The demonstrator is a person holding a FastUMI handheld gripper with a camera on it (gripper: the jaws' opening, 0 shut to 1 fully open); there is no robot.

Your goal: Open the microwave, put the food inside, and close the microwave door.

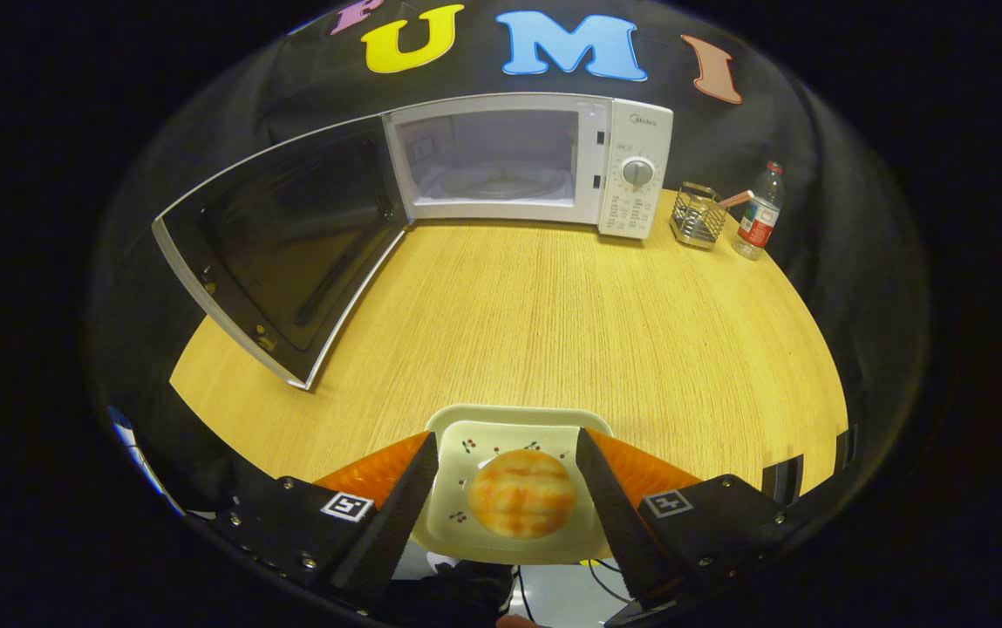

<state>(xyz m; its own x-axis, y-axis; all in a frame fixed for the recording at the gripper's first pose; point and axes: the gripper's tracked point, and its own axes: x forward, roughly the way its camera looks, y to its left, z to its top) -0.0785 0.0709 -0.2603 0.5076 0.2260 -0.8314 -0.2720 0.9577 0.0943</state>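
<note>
The food (521, 504), a round orange-and-cream bun, lay on a square white plate (509, 426) directly between the fingers of the tool (507, 471). The fingers were spread, one along each side edge of the plate; whether they pressed on it could not be told. The tool was pitched downward over the near edge of the wooden surface (570, 323), pointing toward the microwave (528, 161). The microwave stood well beyond the fingers, its door (278, 253) swung fully open to the left, the cavity exposed. Beyond and to the right stood a wire holder (697, 215) and, just beside it, a bottle (760, 212).
</note>
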